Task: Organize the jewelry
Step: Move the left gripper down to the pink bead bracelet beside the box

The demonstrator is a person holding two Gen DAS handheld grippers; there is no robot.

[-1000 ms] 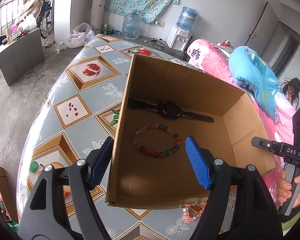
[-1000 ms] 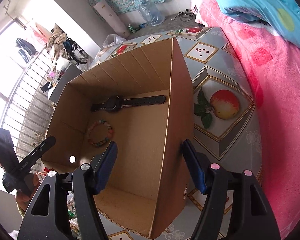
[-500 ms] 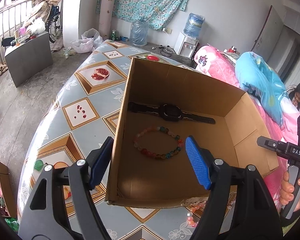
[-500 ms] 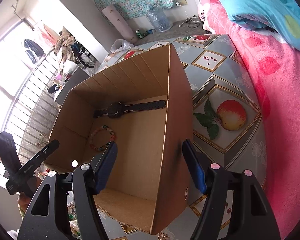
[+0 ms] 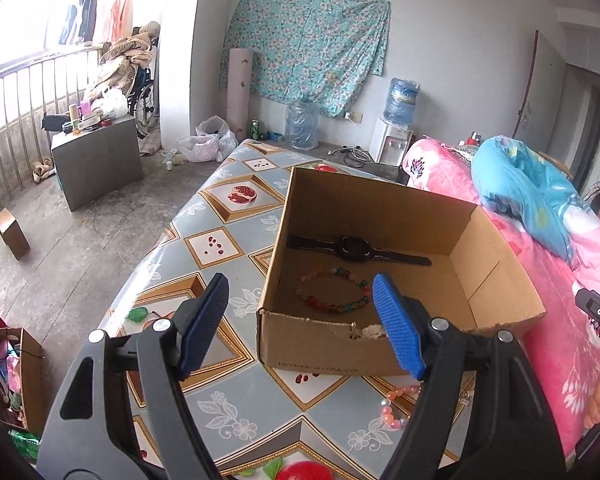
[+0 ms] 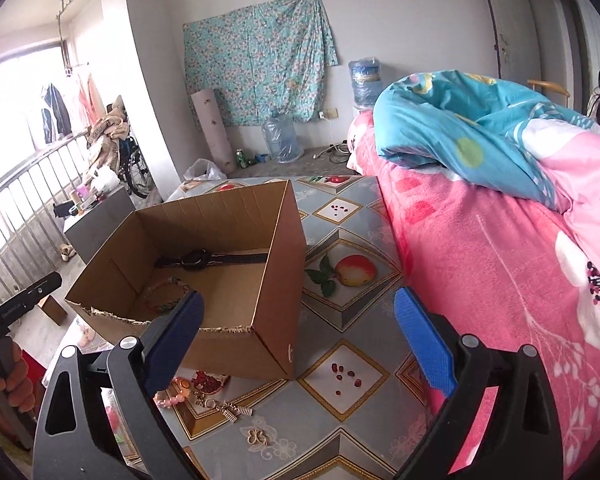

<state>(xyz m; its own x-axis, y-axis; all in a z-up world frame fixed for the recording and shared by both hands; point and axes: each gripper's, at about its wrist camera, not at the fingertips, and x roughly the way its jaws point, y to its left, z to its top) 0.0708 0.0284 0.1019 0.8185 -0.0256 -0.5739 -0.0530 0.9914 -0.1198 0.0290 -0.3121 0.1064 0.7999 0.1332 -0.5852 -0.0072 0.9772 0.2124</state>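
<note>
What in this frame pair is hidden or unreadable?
- Pink bead bracelet, left wrist view: partly behind the left gripper finger.
- Multicoloured bead bracelet in the brown cardboard box, right wrist view: partly behind the right gripper finger.
- Small gold trinket: too small to identify.

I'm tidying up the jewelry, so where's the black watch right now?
The black watch lies flat inside the cardboard box, along its far wall, just behind the multicolored bead bracelet.
</note>
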